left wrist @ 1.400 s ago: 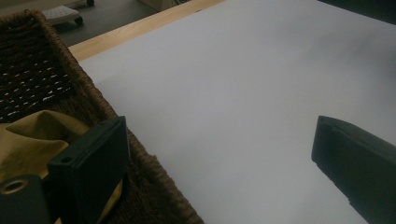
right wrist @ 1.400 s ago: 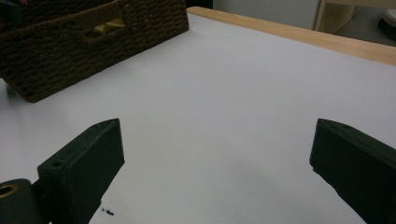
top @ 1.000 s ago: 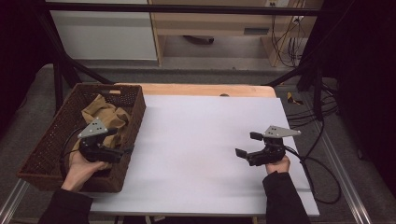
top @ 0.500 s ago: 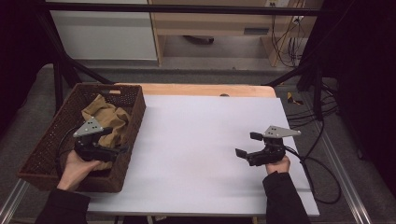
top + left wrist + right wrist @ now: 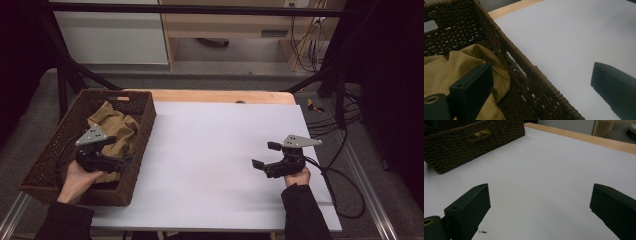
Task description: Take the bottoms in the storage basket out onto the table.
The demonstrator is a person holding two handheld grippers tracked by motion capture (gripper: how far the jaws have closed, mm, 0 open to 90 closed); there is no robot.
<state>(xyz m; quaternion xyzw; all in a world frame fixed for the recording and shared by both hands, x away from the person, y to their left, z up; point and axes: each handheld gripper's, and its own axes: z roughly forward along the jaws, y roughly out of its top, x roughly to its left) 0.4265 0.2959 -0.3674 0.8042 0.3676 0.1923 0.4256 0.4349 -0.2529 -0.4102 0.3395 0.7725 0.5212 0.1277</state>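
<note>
The left gripper view shows the left gripper [image 5: 541, 85] spread wide and empty, straddling the right wall of the dark brown woven wicker basket [image 5: 529, 72]: one jaw over the crumpled mustard-yellow cloth [image 5: 454, 67] inside, the other over the white tabletop [image 5: 564, 35]. In the high view, the basket sits at the table's left edge. The right gripper [image 5: 539, 212], wide open and empty, hovers over bare white surface, facing the basket's handle side.
</note>
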